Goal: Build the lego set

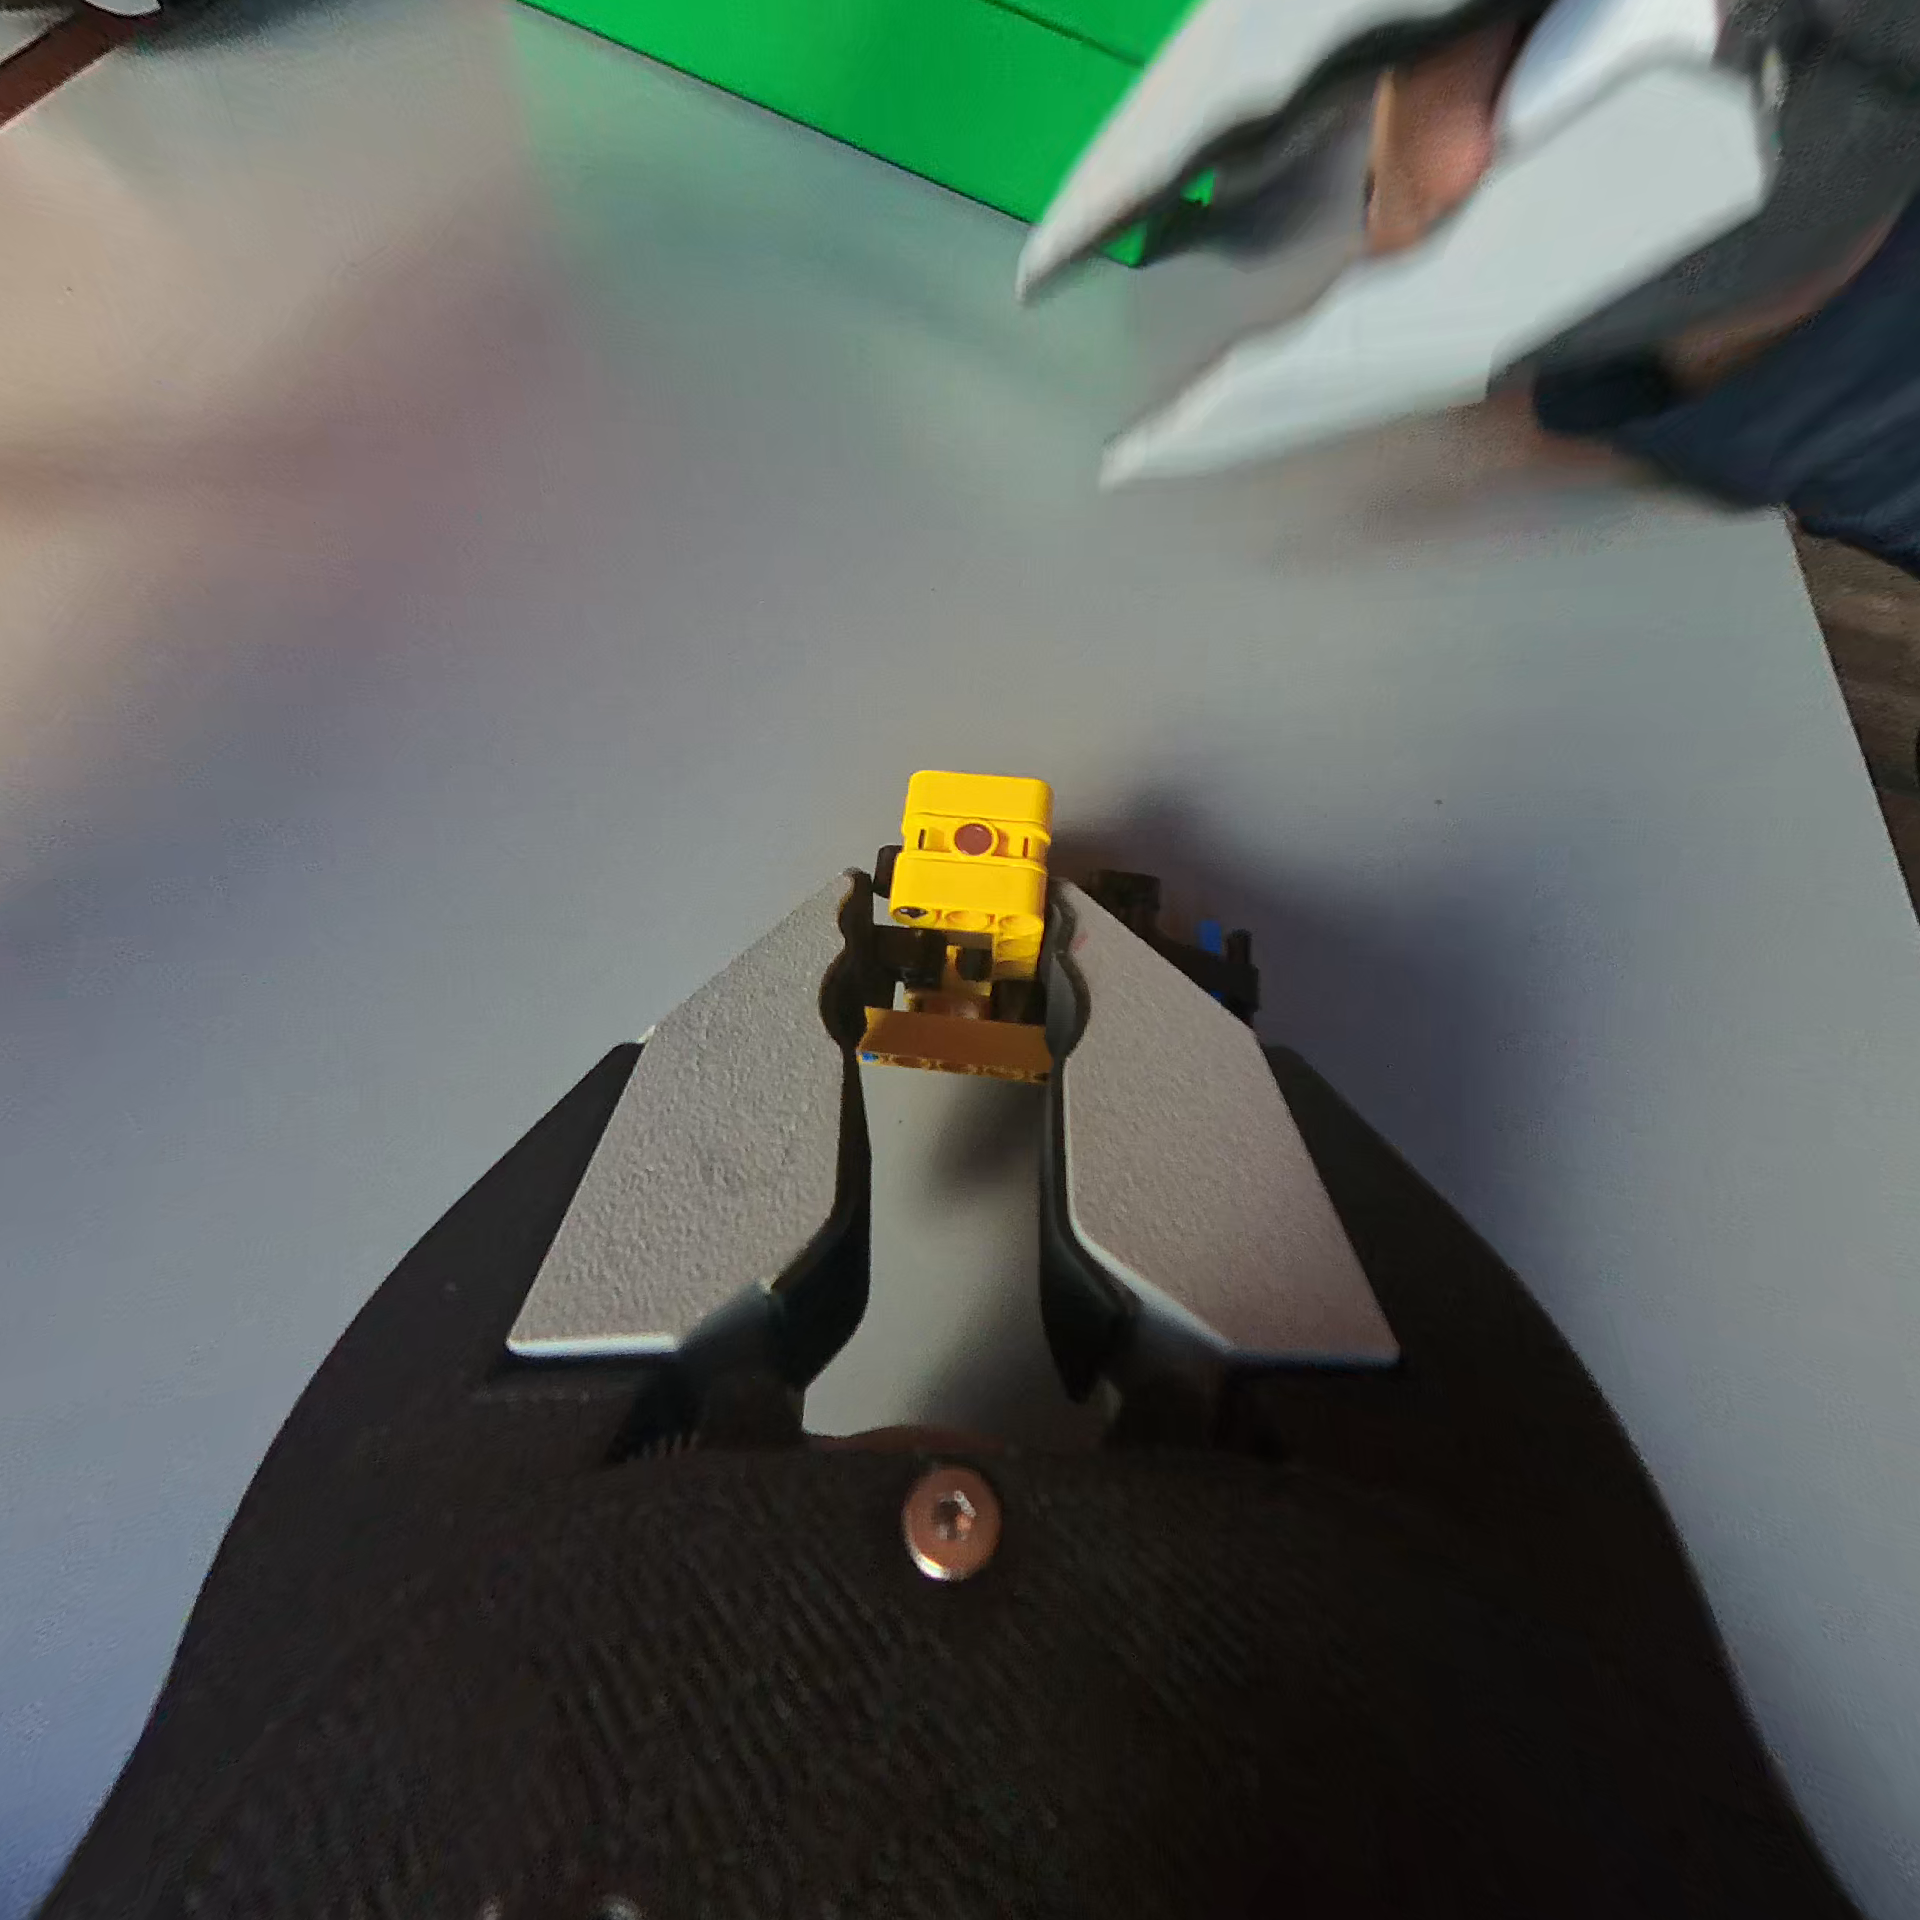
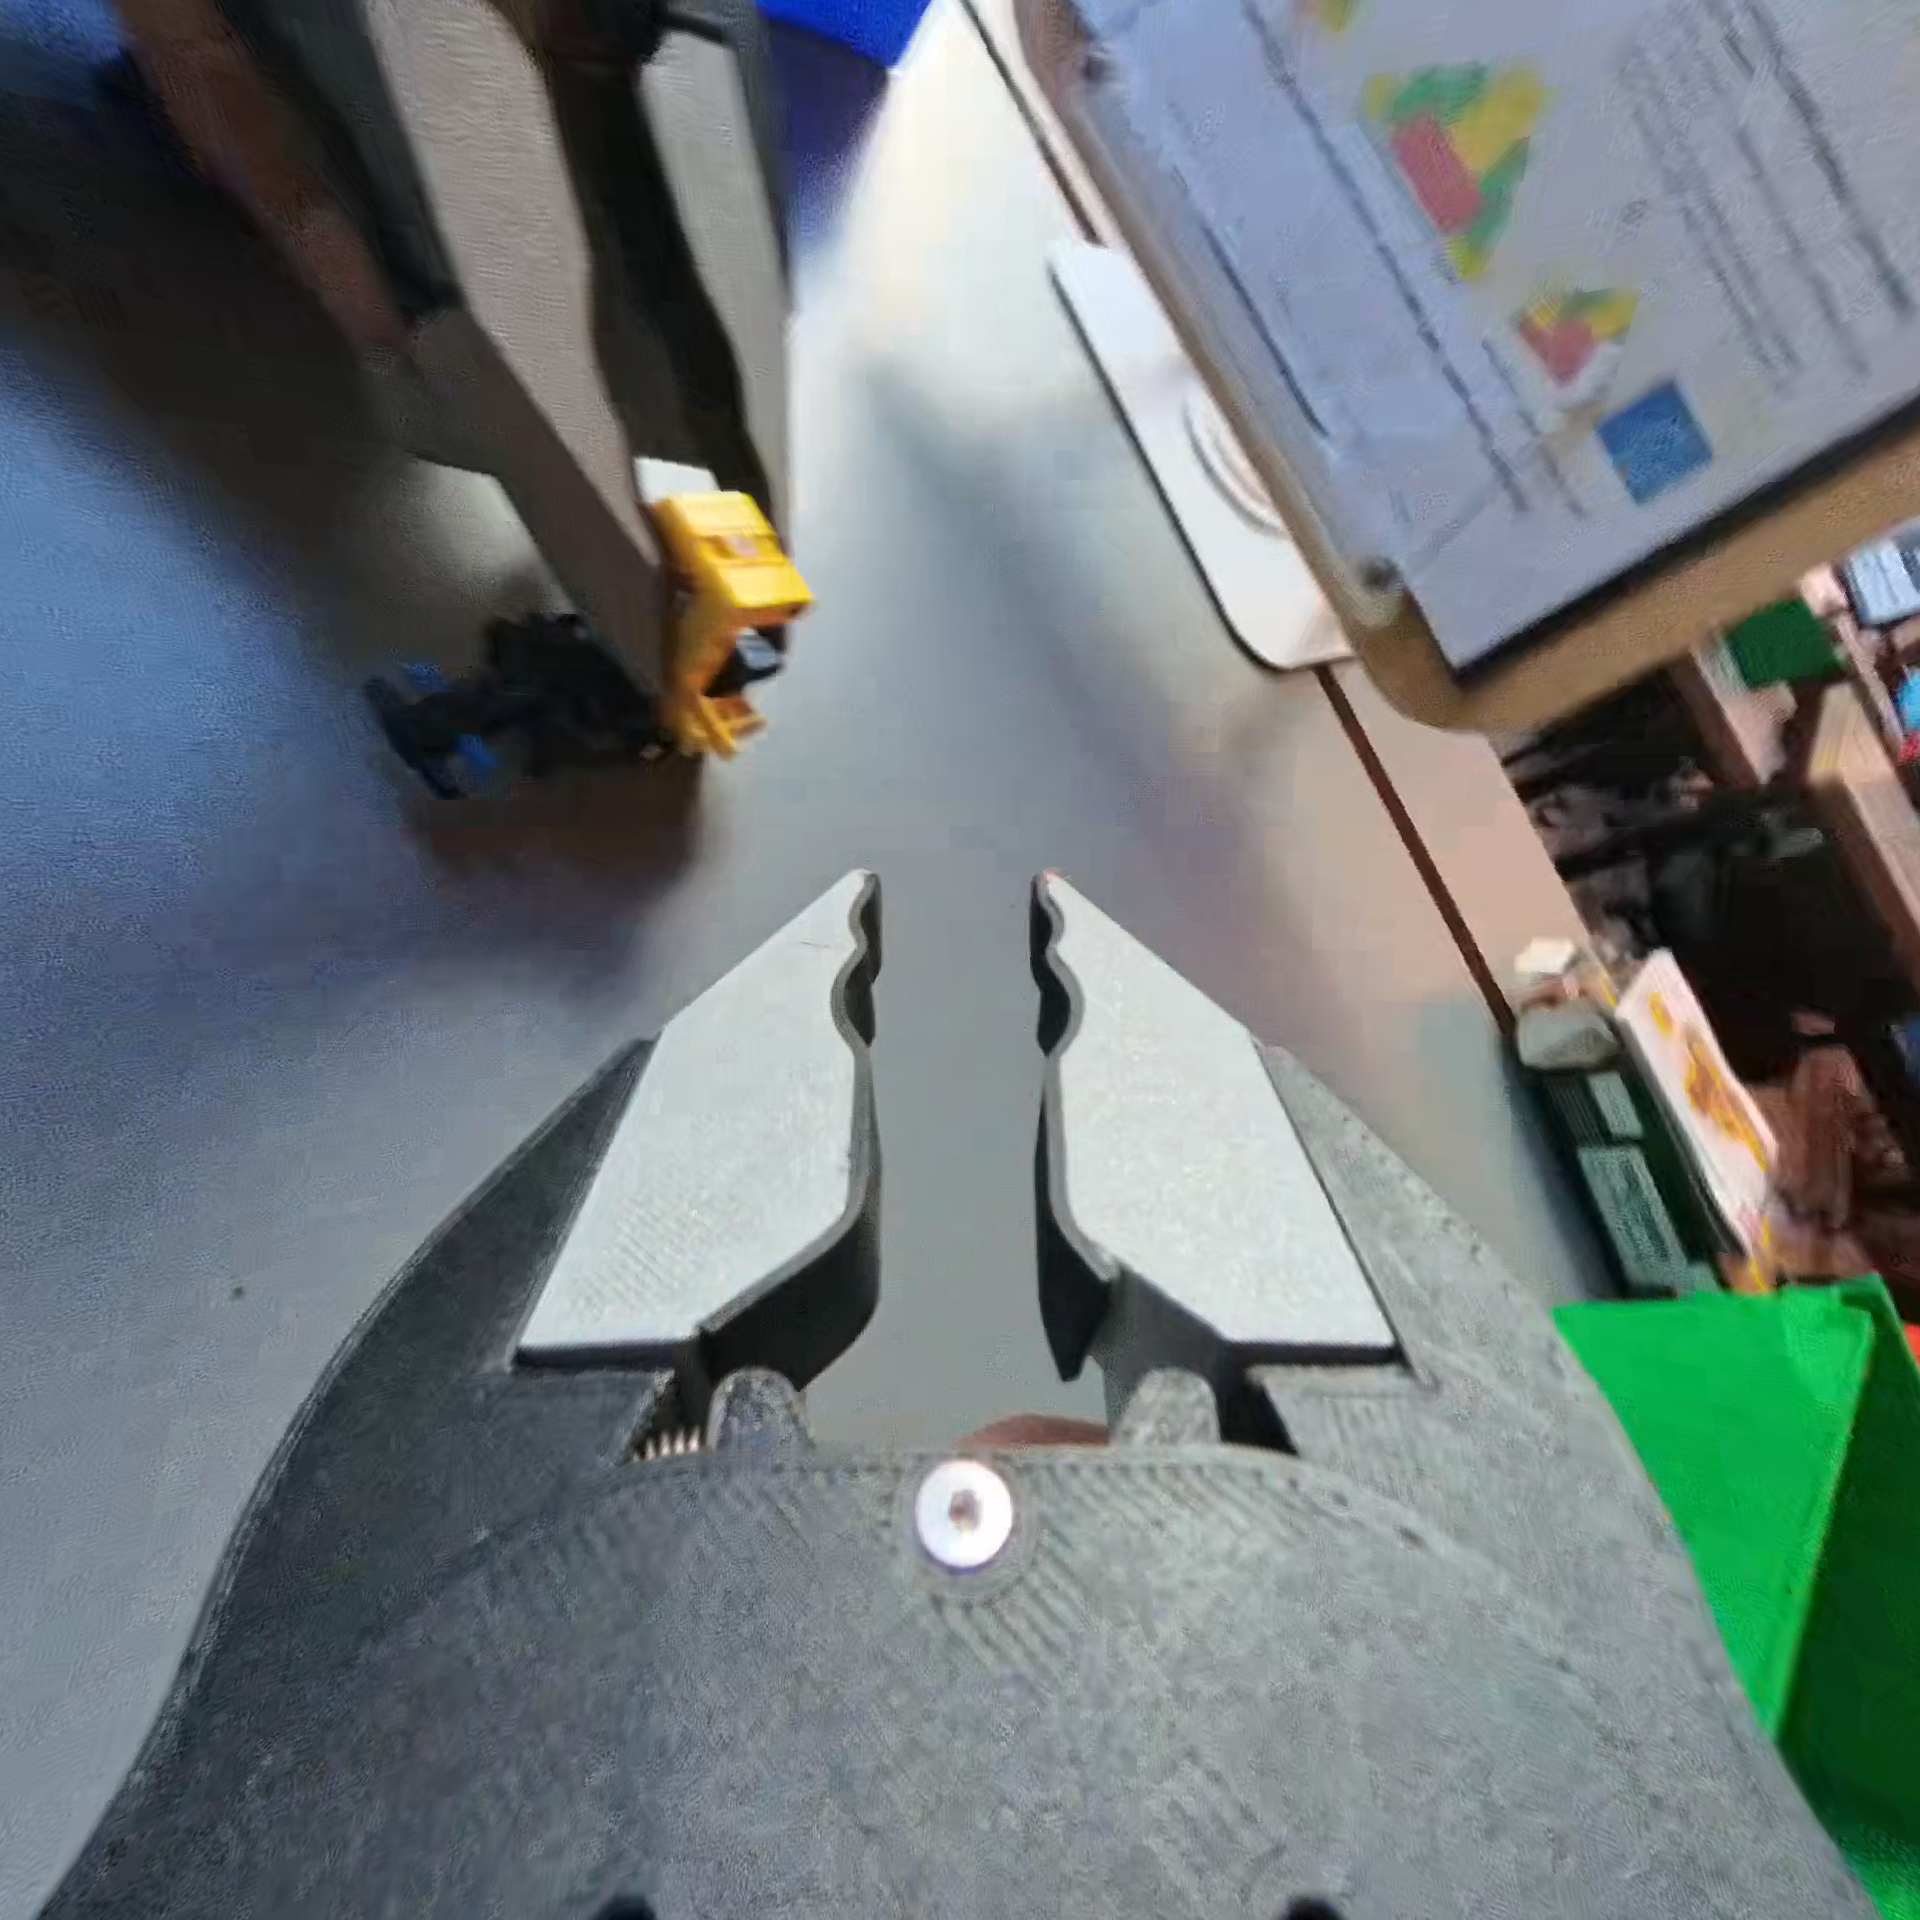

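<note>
Grey table (image 1: 520,623) fills both views, its far edge blurred. Green box (image 1: 935,94) up top, cut off by the frame. Right gripper (image 2: 956,894) hovers with jaws spread, nothing between them. Left gripper (image 1: 951,914) pinches the yellow lego model (image 1: 971,883) just over the table; its black-and-blue part (image 2: 499,696) is half hidden behind a finger.

A flat grey worktop (image 1: 520,623) carries a bright green box (image 1: 935,94) at its far edge. Near another edge, a propped tablet screen with coloured diagrams (image 2: 1558,260) stands on a white stand (image 2: 1195,468). Beyond that edge are cluttered, blurred shelves (image 2: 1714,935).
</note>
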A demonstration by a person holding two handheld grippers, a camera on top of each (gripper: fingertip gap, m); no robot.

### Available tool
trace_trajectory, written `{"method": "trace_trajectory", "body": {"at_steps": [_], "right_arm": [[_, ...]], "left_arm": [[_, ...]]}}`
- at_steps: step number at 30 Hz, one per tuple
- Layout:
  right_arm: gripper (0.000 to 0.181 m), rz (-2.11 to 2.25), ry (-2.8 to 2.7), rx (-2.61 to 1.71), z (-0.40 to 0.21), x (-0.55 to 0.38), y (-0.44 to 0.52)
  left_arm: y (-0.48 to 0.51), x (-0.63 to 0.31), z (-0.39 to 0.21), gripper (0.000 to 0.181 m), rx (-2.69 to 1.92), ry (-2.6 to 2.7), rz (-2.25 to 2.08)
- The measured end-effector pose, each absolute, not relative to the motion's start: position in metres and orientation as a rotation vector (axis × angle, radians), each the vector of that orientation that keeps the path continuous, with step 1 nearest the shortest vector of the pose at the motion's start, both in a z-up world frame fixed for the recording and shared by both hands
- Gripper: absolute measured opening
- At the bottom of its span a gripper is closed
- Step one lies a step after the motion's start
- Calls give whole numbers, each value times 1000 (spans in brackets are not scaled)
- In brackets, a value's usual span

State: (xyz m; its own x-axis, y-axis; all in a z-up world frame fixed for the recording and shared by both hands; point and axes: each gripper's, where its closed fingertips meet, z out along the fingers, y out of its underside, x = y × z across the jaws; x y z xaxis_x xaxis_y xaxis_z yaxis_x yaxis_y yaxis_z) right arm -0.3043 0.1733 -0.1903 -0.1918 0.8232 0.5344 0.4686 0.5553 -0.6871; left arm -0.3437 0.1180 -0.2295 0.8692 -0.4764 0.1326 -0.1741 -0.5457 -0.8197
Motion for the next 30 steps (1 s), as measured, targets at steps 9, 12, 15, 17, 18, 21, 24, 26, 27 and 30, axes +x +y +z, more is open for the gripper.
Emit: {"method": "trace_trajectory", "body": {"at_steps": [9, 12, 15, 17, 18, 21, 24, 26, 27, 30], "right_arm": [[2, -13, -2005, -477, -230, -344, 126], [2, -171, -1946, -386, -230, -349, 128], [1, -196, -1937, -368, -231, -351, 125], [1, -219, -1935, -351, -232, -356, 125], [1, -263, -1916, -331, -230, -358, 127], [3, -199, -1860, -290, -218, -358, 135], [3, -67, -1888, -362, -221, -341, 137], [0, -11, -1898, -322, -230, -331, 132], [5, 57, -1983, -272, -242, -318, 129], [47, 301, -1965, -390, -234, -298, 140]], "left_arm": [[120, -347, -229, 28, -2161, 394, -531], [121, -350, -229, 28, -2166, 358, -556], [122, -353, -229, 28, -2169, 325, -577], [123, -355, -230, 28, -2172, 311, -562], [124, -357, -230, 28, -2171, 306, -540], [127, -359, -218, 28, -2085, 291, -405], [127, -343, -218, 28, -2087, 306, -468], [124, -334, -223, 28, -2119, 349, -450], [120, -332, -227, 28, -2147, 350, -441], [123, -371, -221, 12, -2109, 257, -333]]}}
